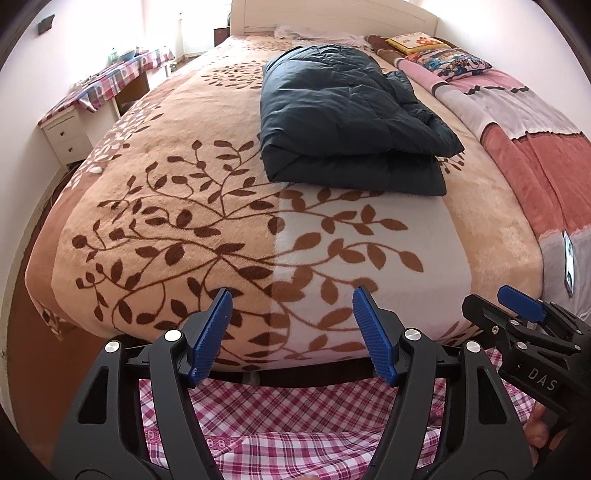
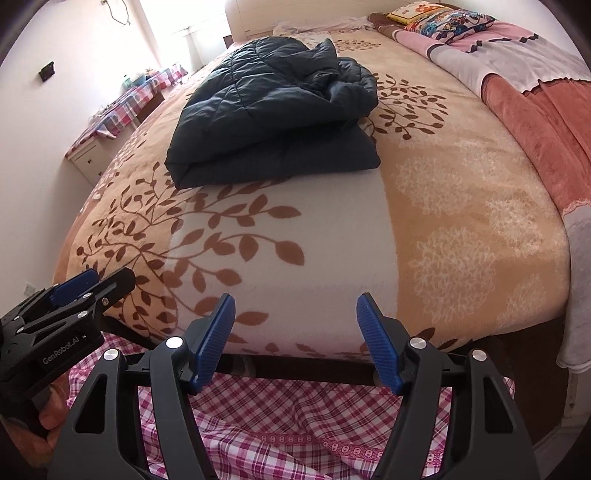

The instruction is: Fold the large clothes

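Broadly, leaf-patterned blanket covers the bed.

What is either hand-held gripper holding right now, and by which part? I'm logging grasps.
Nothing. The left hand-held gripper and right hand-held gripper are open and empty; the folded dark jacket lies untouched on the bed.

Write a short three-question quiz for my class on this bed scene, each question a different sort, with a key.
1. True or false: the dark padded jacket lies spread out flat on the bed.
2. What is between the fingers of the left hand-held gripper? A) jacket B) nothing C) pillow
3. Fill in: the patterned pillows lie near the bed's ____.

Key: 1 false, it is folded into a bundle on the leaf-print blanket. 2 B; the right hand-held gripper is empty too. 3 headboard.
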`<state>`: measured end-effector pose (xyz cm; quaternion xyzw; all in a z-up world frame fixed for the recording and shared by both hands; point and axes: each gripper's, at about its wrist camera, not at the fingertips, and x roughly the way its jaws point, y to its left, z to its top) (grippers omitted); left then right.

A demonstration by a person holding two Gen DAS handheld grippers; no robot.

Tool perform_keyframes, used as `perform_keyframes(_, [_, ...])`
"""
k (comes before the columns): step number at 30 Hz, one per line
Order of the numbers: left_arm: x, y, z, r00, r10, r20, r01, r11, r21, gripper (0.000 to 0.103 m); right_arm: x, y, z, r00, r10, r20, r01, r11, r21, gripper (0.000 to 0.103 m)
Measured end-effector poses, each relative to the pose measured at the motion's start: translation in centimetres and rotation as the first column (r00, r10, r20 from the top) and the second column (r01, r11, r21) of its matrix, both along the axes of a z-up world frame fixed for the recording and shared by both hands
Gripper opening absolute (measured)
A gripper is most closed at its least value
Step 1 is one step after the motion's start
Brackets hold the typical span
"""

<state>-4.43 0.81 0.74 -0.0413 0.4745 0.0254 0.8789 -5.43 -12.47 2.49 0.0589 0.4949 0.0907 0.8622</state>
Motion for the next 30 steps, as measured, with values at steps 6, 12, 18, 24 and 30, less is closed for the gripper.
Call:
perform_keyframes(6, [0.1, -0.1, -0.2, 1.0, 0.002, -0.008, -0.002, 1.0, 0.009, 0.066, 0.1, 0.1, -0.3, 1.0, -0.001, -0.015, 0.001, 1.0, 0.006, 0.068])
perform_keyframes(12, [0.2, -0.2, -0.3, 1.0, 0.003, -0.006, -0.003, 1.0, 0.015, 0.065, 0.1, 0.0, -0.5, 1.0, 0.0, -0.02, 0.001, 1.0, 0.005, 0.068])
perform_keyframes(18, [0.6, -0.6, -0.6, 1.0, -0.002, -0.021, 0.002, 1.0, 0.026, 0.065, 0.3, -0.4, -1.0, 1.0, -0.005, -0.028, 0.005, 1.0, 0.011, 0.068])
perform_keyframes(24, [0.8, -0.8, -0.8, 1.0, 0.0, -0.031, 0.001, 1.0, 0.032, 0.065, 0.3, -0.5, -1.0, 1.0, -0.004, -0.03, 0.005, 1.0, 0.013, 0.068])
perform_keyframes(30, [0.8, -0.7, -0.9, 1.0, 0.0, -0.032, 0.001, 1.0, 0.03, 0.065, 0.4, -0.5, -1.3, 0.999, -0.003, -0.038, 0.003, 1.0, 0.015, 0.068])
